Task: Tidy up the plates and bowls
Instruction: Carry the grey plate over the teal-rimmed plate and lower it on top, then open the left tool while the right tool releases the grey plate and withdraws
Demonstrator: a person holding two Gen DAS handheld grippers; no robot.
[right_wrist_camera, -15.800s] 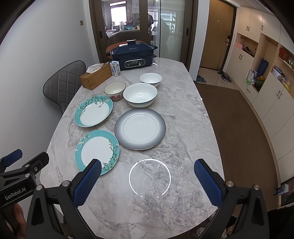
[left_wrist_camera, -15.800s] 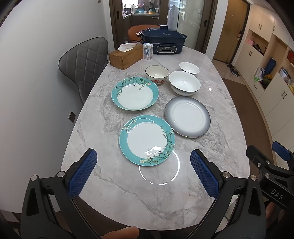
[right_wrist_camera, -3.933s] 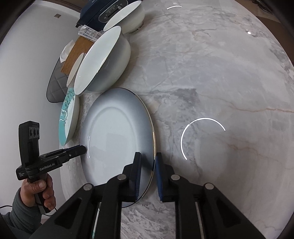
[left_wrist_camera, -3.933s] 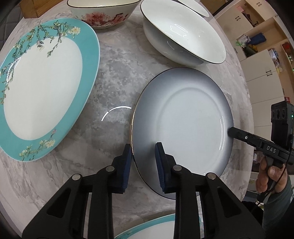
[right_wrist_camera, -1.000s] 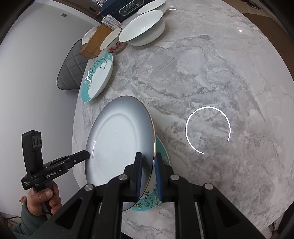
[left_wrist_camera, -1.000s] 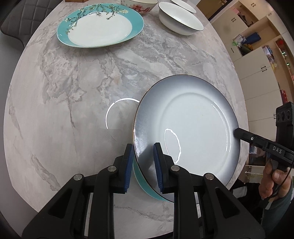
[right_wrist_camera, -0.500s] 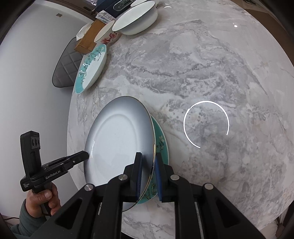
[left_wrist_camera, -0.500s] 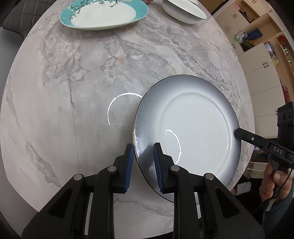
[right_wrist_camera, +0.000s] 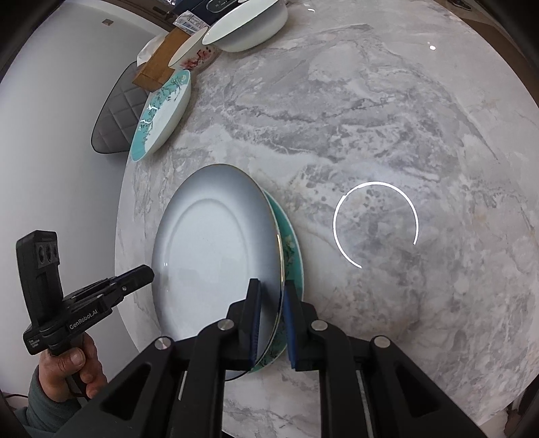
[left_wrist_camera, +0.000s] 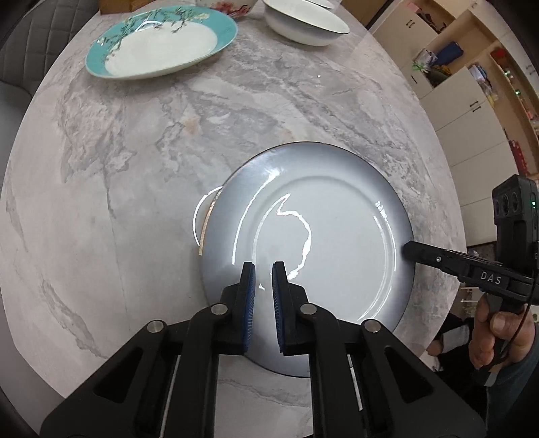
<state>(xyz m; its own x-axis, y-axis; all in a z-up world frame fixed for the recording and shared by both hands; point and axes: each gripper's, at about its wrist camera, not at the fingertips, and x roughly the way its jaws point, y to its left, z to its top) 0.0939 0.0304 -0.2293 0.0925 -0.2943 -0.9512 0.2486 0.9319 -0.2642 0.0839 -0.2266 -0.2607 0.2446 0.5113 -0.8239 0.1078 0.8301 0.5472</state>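
**A:** How many plates?

**B:** Three. The grey plate [left_wrist_camera: 337, 236] lies on top of a teal plate [right_wrist_camera: 291, 249] at the near edge of the marble table [left_wrist_camera: 101, 168]. Only a crescent of that teal one shows along the right side. A second teal plate [left_wrist_camera: 158, 43] sits well apart at the far left.

**A:** And bowls?

**B:** Three, I think. There is a large white bowl [left_wrist_camera: 303, 27], a floral bowl [right_wrist_camera: 193, 55] beside it, and a sliver of a small white bowl [left_wrist_camera: 320, 2] cut off by the top edge.

**A:** What about the grippers?

**B:** The right gripper [right_wrist_camera: 271, 286] pinches the grey plate's near rim, one pad on its face and one outside. Whether the teal rim underneath is caught too, I cannot tell. The left gripper [left_wrist_camera: 262, 273] has just been closing. Its pads are nearly together over the plate's face with nothing between them, and from the right wrist its tip sits at the plate's left rim.

**A:** Anything else?

**B:** A wooden tissue box [right_wrist_camera: 155, 70] and a grey chair [right_wrist_camera: 114, 121], both partly hidden behind the dishes.
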